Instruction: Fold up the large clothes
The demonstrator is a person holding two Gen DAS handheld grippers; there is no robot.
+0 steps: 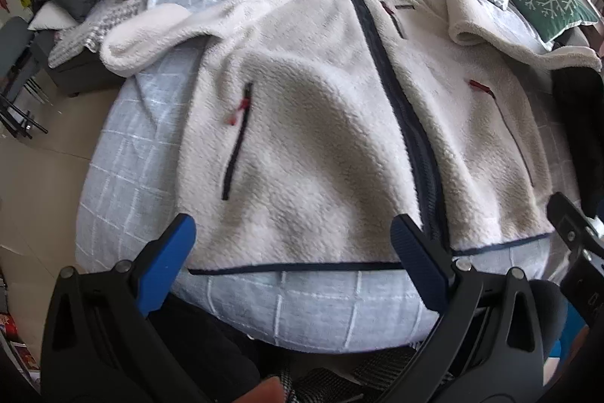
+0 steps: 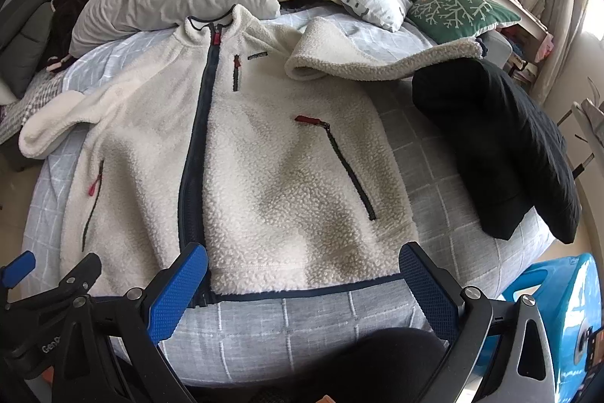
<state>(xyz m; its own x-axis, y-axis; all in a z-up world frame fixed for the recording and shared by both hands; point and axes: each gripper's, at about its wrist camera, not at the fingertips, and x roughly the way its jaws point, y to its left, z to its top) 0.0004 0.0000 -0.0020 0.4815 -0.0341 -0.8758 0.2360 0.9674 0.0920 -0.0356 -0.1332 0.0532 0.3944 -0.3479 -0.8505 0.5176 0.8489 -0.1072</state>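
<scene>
The cream fleece jacket (image 2: 264,153) lies face up on the bed with the checked grey sheet (image 2: 321,320), its navy front zipper (image 2: 194,146) closed and its collar toward the pillows. This flat position is probably the preparation for folding: the body is spread out, and both sleeves are stretched to the sides, the left sleeve (image 1: 151,33) reaching to the bed edge and the right sleeve (image 2: 377,59) lying toward a folded black garment (image 2: 502,146). No fold is made yet, as far as I can judge.

The left gripper (image 1: 292,261) hovers just above the hem on the left half of the jacket, its blue pads (image 1: 166,263) wide apart and holding nothing. The right gripper (image 2: 304,289) is beside it over the right half of the hem, also wide and empty. Both point forward along the jacket, slightly downward, side by side
</scene>
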